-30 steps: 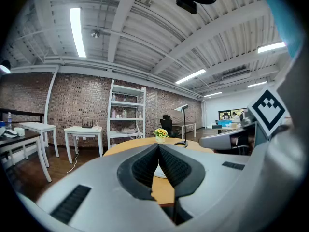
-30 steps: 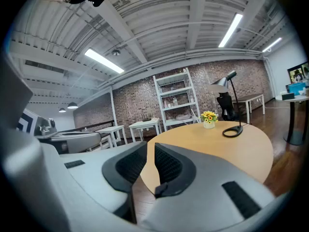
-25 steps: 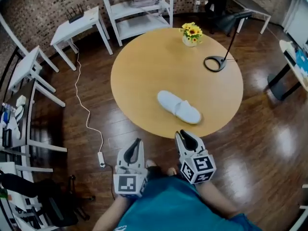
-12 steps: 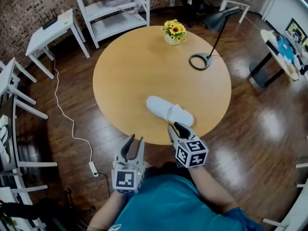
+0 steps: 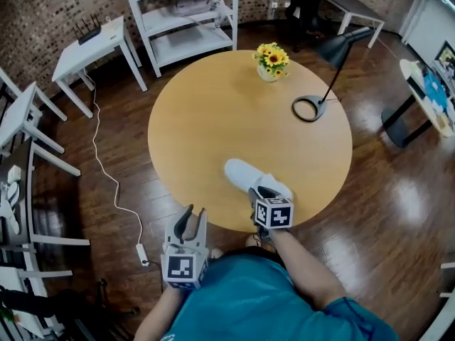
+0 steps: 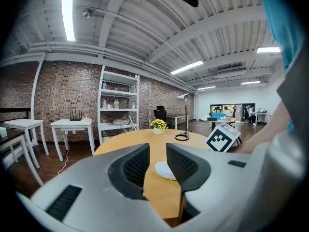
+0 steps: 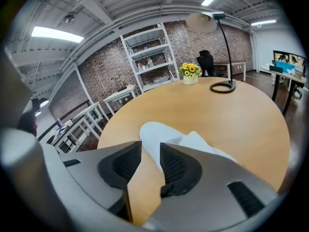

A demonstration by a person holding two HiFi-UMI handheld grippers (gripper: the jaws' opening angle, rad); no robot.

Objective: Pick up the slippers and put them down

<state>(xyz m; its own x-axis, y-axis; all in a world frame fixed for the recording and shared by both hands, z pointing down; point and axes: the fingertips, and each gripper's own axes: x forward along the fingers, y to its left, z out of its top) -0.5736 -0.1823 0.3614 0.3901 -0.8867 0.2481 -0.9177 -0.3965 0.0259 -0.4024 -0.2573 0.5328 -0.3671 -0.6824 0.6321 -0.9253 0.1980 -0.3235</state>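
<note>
R gripper (image 7: 151, 151): jaws apart, just been opening, nothing btwn the pads, only table (image 7: 241, 124) wood showing in the gap. White slipper (image 7: 157, 132) lies on table just past the tips. Far side: flowers (image 7: 189, 71), lamp (image 7: 223, 86). Shelf (image 7: 149, 57) beyond, by brick wall.

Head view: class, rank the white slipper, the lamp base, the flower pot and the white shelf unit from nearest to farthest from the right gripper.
1. White slipper, right at the right gripper, near edge of the table.
2. Lamp base, table's right side.
3. Flower pot, table's far edge.
4. White shelf unit, on the floor beyond.
</note>
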